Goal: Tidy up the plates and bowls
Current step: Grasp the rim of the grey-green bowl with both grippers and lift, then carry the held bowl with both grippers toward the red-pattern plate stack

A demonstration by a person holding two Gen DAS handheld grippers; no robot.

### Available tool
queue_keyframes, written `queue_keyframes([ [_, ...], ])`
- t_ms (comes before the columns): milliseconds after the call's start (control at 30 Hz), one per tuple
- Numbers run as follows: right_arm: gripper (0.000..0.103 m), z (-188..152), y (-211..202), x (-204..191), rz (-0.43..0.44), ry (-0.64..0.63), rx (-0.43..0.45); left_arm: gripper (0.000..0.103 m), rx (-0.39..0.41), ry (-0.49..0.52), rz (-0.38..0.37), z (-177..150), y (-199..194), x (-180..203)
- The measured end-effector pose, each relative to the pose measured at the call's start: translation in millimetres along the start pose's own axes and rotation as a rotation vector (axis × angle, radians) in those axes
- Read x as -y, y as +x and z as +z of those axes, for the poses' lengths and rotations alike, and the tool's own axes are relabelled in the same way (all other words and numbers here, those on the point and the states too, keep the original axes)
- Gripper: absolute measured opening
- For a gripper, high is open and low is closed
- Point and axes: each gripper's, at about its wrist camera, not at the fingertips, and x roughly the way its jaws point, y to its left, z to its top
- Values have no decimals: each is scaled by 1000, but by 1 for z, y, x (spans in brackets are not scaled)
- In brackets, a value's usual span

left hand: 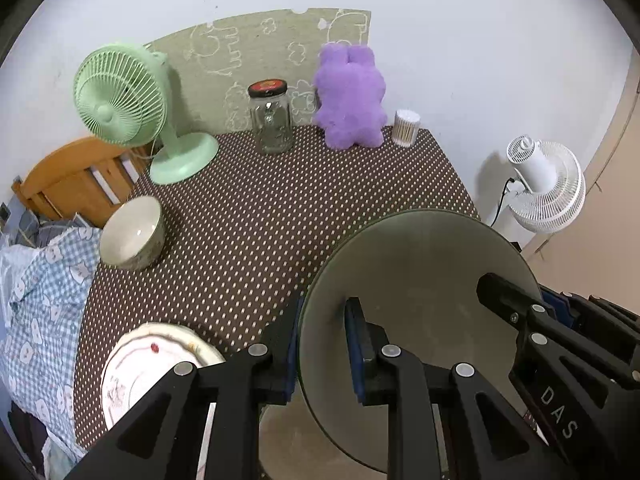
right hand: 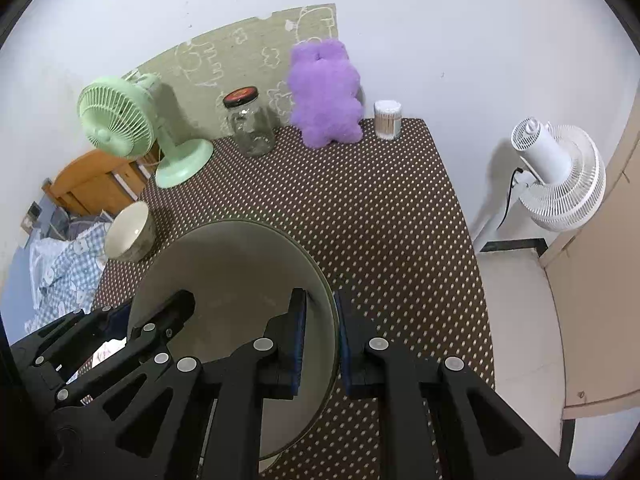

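A large grey-green plate is held above the dotted table by both grippers. My left gripper is shut on its left rim; my right gripper is shut on its right rim, and the plate fills the lower left of the right wrist view. A cream bowl lies tilted at the table's left edge, also seen in the right wrist view. A white patterned plate lies flat at the near left corner, mostly hidden in the right wrist view.
At the back of the brown dotted table stand a green fan, a glass jar, a purple plush toy and a toothpick holder. A white fan stands on the floor right. Bedding lies left.
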Motion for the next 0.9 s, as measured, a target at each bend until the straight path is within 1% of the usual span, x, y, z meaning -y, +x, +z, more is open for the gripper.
queue_keyframes([
  [200,17,-23,-3,-11,-11,2,-11,18,-12,10,-9,-23,-3,-11],
  [400,17,-47,0,-20,-18,6,-35,18,-41,4,-21,-43,1,-19],
  [900,17,-84,30,-36,-19,3,-132,18,-137,-6,-20,-82,23,-37],
])
